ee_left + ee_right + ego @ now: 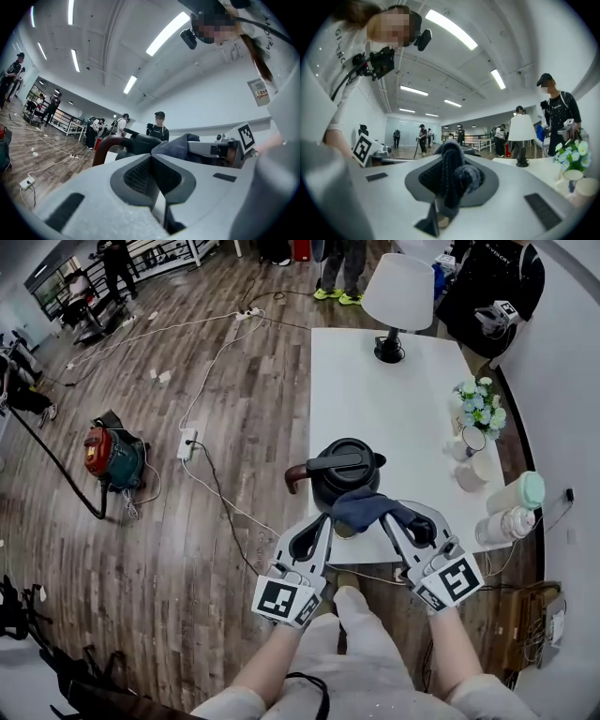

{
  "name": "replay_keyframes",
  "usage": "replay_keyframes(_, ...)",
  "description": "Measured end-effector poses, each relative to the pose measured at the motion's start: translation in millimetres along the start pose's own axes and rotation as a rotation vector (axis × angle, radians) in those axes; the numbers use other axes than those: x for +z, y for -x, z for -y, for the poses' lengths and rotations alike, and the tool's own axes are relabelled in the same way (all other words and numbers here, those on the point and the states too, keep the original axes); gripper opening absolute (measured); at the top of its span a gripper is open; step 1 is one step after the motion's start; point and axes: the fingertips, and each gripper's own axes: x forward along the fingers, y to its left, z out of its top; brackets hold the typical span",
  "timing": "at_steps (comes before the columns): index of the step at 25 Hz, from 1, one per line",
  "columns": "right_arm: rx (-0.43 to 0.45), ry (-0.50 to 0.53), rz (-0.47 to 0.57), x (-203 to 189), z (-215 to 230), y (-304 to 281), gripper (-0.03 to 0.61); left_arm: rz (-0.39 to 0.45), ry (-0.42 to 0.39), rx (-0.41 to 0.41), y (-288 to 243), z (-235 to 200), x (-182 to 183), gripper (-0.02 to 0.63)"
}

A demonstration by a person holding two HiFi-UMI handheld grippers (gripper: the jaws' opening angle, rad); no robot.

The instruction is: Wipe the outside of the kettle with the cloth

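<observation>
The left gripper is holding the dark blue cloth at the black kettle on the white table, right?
No, the right gripper holds the dark blue cloth at the black kettle on the white table; the right gripper view shows it pinched between the jaws. The left gripper is shut on nothing.

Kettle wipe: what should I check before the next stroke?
1. Cloth gripped in right claw: ok, jaws shut on it.
2. Cloth against kettle: ok, it lies over the kettle's near side.
3. Kettle upright on table: ok, but it stands close to the near left corner.
4. Kettle steadied by left claw: not ok, jaws together with nothing between them.
5. Left claw touching the kettle: cannot tell.
</observation>
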Motion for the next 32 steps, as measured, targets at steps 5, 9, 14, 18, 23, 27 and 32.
replay_keyframes(5,-0.113,0.037,-0.103,-25,21,-8,0.052,-0.018,-0.016,-0.015,-4,5,-3,0.006)
replay_keyframes(9,-0.176,-0.056,-0.156,-67,36,-4,0.052,-0.033,-0.006,0.005,-4,-3,-18,0.006)
replay_keyframes(14,-0.219,-0.141,-0.305,-128,47,-1,0.052,-0.051,0.001,0.033,1,-13,-31,0.006)
replay_keyframes(18,-0.246,-0.231,-0.421,-159,54,-4,0.052,-0.062,0.003,0.043,6,-20,-38,0.006)
replay_keyframes(23,-0.323,-0.238,-0.524,-175,68,2,0.051,-0.069,0.019,0.07,11,-27,-41,0.006)
replay_keyframes(27,-0.424,-0.213,-0.405,-143,91,17,0.052,-0.063,0.024,0.079,9,-28,-40,0.006)
replay_keyframes(32,-0.48,-0.11,-0.125,-58,111,28,0.052,-0.059,0.03,0.1,9,-31,-29,0.006)
